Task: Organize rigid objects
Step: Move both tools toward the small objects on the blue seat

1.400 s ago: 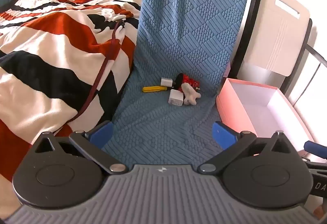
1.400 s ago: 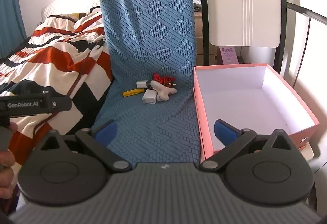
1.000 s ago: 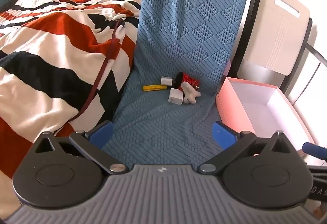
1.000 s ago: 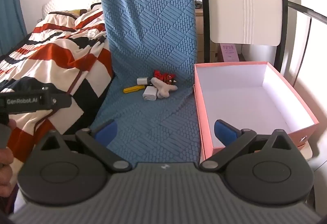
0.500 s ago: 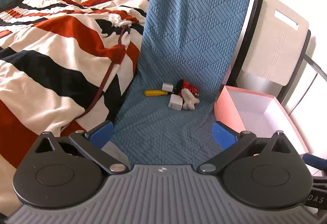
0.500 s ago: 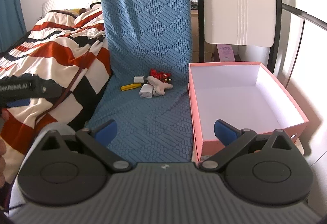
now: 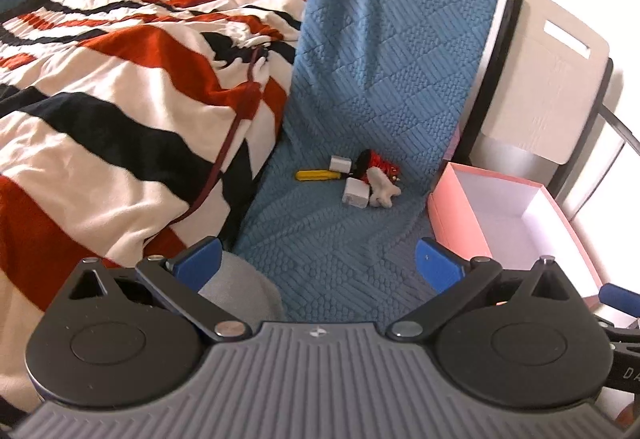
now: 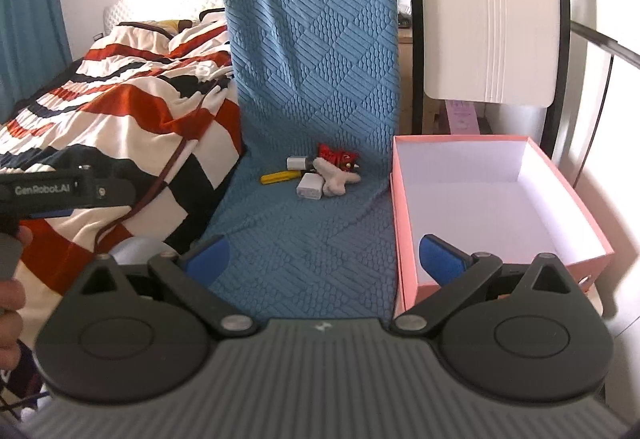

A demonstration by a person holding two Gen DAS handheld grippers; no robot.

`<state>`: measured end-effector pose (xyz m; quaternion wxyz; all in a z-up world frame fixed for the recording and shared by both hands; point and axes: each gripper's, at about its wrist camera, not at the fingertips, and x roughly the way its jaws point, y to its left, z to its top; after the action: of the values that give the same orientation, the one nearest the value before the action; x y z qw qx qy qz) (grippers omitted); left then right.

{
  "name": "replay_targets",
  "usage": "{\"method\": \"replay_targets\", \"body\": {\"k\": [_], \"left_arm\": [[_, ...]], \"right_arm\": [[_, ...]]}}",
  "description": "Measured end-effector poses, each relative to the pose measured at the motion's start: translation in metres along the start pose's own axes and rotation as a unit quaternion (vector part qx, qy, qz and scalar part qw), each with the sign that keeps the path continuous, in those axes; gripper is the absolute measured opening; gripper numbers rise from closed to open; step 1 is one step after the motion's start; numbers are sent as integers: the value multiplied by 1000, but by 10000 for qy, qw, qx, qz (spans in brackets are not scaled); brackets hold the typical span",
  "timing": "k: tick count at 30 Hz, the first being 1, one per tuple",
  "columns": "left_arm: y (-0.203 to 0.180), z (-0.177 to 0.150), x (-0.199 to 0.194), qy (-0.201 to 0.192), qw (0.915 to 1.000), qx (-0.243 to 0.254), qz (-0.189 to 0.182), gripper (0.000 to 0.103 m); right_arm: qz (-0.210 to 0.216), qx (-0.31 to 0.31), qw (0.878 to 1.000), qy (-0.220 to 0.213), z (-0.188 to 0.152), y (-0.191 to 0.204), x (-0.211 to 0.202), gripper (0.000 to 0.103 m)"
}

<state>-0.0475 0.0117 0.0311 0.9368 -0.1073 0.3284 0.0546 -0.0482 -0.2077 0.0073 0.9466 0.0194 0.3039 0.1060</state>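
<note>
A small pile lies on the blue textured chair cover [image 7: 360, 231] [image 8: 312, 239]: a yellow tool [image 7: 313, 175] [image 8: 277, 177], two white blocks [image 7: 355, 194] [image 8: 309, 187], a red toy [image 7: 378, 162] [image 8: 338, 157] and a white bone-shaped piece [image 7: 383, 193] [image 8: 336, 181]. An empty pink box [image 7: 456, 223] [image 8: 404, 239] stands to the right of the seat. My left gripper [image 7: 318, 263] is open and empty, well short of the pile. My right gripper [image 8: 325, 259] is open and empty, also short of it.
A bed with a red, black and cream striped blanket [image 7: 112, 111] [image 8: 120, 111] fills the left. A white chair back [image 8: 488, 23] stands behind the box. The left gripper's body [image 8: 60, 191] shows at the right wrist view's left edge.
Both grippers have drawn back and risen a little, so the pile looks smaller and more of the seat front and box shows. Both stay open.
</note>
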Motion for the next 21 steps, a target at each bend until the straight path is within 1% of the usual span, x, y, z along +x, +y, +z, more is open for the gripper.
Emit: {"method": "replay_targets", "body": {"k": [3,6,9,12,14,21], "left_arm": [[2,1,-4,-29,10000,-40,21,103],[1,2,-8,-28,10000,-3,-8,103],[-1,-2,-9,32,10000,-4,-9,103],[-5,-4,-8,127,9999,75,-24,103],[-5,-5,-8,178,9998,61,-89,103],[3,-1,-7,188,9997,-11,-173,103]], "right_arm": [[61,103,9999,39,2,-3,0,103],[56,66,10000,28,2,0,-4,103],[42,53,10000,29,1,1,-7,103],[133,58,9999,-59,2,3,-11,103],[72,43,10000,-21,3,4,-11,103],[132,129,9998,-14,5,3,-12,103]]}}
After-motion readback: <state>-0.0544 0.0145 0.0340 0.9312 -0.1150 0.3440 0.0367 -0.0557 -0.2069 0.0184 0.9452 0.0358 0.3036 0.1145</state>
